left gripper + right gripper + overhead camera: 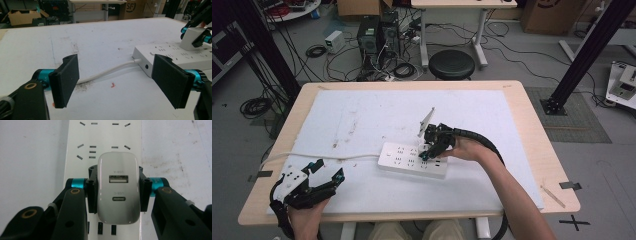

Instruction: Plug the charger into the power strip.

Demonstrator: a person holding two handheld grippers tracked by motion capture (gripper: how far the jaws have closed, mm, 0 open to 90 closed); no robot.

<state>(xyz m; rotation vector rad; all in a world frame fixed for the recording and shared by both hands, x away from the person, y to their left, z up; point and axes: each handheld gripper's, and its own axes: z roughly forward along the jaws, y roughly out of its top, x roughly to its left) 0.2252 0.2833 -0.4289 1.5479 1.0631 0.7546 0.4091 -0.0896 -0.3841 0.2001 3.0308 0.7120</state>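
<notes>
right gripper (117, 191): clamped on white USB charger (118, 190), pads on both its flanks; centre of the high view
left gripper (116, 81): jaws wide apart, holding nothing; lower left of the high view, near the table edge
charger: port face toward the right gripper's camera, long axis along the strip; sits on the power strip (412, 159), probably plugged in, prongs hidden
power strip: white, lies lengthwise left to right mid-table; cable (107, 72) runs off its left end
surface: white sheet (362, 115) on wooden table (532, 130), smudged
room: black stool (452, 64), computer towers (377, 32) and cables on grey floor, upper part of the high view
</notes>
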